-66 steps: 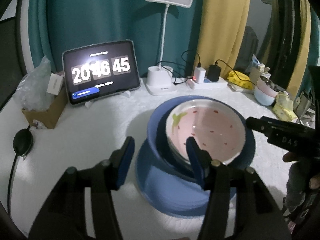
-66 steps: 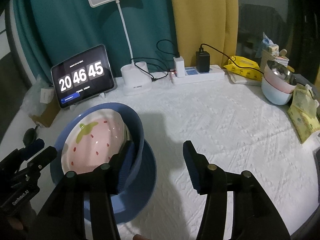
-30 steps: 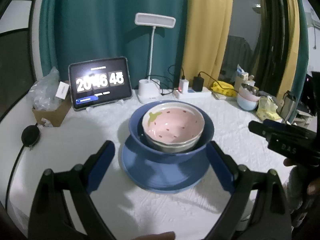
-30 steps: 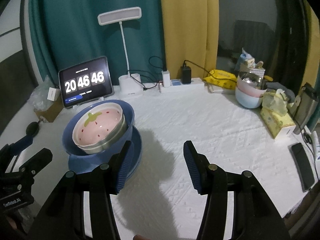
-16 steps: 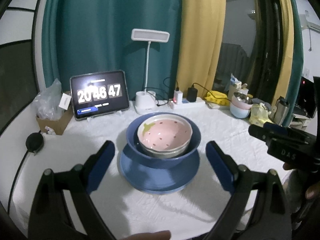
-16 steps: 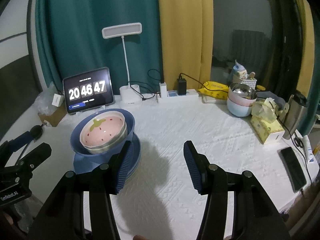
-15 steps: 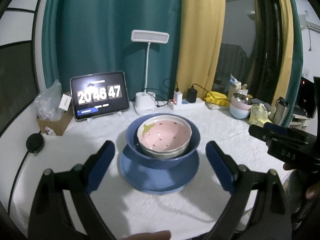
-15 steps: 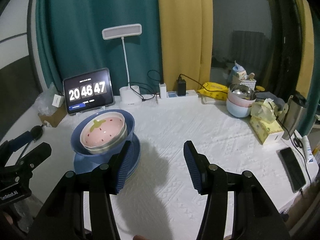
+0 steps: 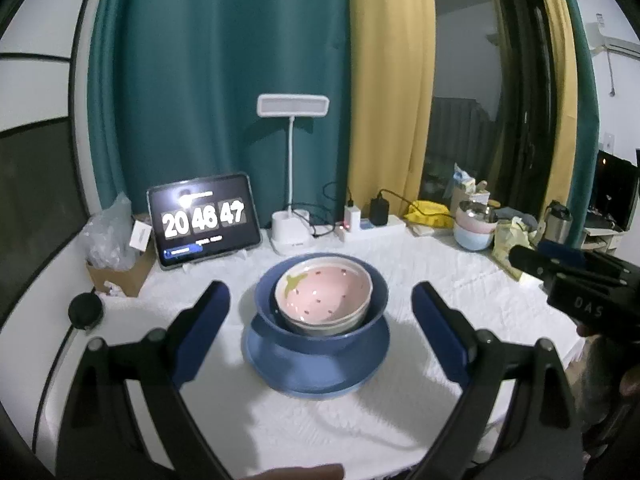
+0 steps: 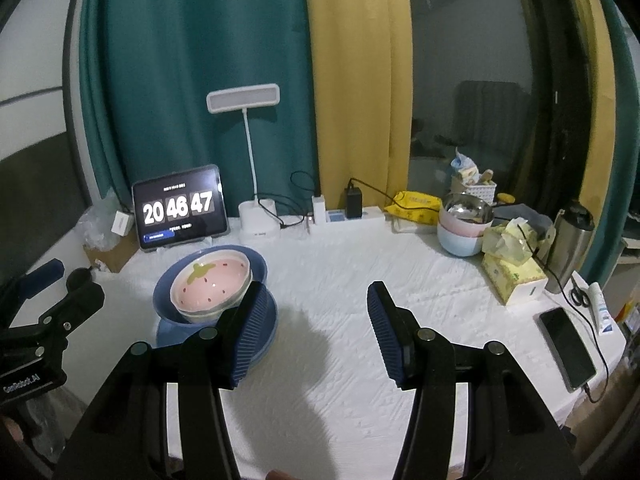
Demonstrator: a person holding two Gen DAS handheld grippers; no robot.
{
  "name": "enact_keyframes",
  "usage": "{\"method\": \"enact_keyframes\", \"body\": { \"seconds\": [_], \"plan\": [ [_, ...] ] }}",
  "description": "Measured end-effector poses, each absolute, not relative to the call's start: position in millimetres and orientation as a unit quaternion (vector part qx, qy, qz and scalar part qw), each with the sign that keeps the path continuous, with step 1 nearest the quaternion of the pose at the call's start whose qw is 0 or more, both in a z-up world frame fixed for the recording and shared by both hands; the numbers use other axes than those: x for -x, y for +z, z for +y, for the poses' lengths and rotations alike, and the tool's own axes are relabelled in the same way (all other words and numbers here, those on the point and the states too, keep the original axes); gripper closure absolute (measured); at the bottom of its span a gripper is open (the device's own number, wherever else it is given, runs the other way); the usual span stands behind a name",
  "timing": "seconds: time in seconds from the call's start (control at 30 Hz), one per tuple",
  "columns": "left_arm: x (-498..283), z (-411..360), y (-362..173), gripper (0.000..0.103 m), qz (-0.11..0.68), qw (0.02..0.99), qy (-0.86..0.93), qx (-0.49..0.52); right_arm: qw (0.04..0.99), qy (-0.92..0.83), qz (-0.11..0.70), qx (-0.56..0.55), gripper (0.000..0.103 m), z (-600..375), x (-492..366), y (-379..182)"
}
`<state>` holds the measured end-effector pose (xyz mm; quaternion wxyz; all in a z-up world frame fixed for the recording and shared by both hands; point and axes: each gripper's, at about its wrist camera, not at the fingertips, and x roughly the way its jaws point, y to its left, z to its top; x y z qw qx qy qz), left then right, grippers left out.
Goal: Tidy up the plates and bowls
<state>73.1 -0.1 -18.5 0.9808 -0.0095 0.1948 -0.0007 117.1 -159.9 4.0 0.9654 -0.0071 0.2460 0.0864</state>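
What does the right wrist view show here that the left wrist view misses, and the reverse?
Right wrist only: a phone, scissors and the tissue box at the table's right edge. Left wrist only: a monitor off to the right. Both show the strawberry bowl nested in the blue bowl on the blue plate, the tablet clock, the lamp, and both claws open.

We see a tablet (image 10: 180,208) showing a clock, leaning by the teal curtain (image 10: 192,80), a white desk lamp (image 10: 256,220) beside it, then a power strip (image 10: 348,214). Near the right edge lie a tissue box (image 10: 514,276), a steel flask (image 10: 570,240) and a phone (image 10: 566,346).
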Motion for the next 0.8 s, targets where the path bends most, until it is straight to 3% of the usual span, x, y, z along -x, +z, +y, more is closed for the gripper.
{"method": "enact_keyframes", "body": {
  "seconds": [0.8],
  "plan": [
    [-35,-10,27,0.01,0.133,0.991,-0.006,0.007,0.979,0.068,0.191,-0.005,0.047,-191,-78,41]
  ]
}}
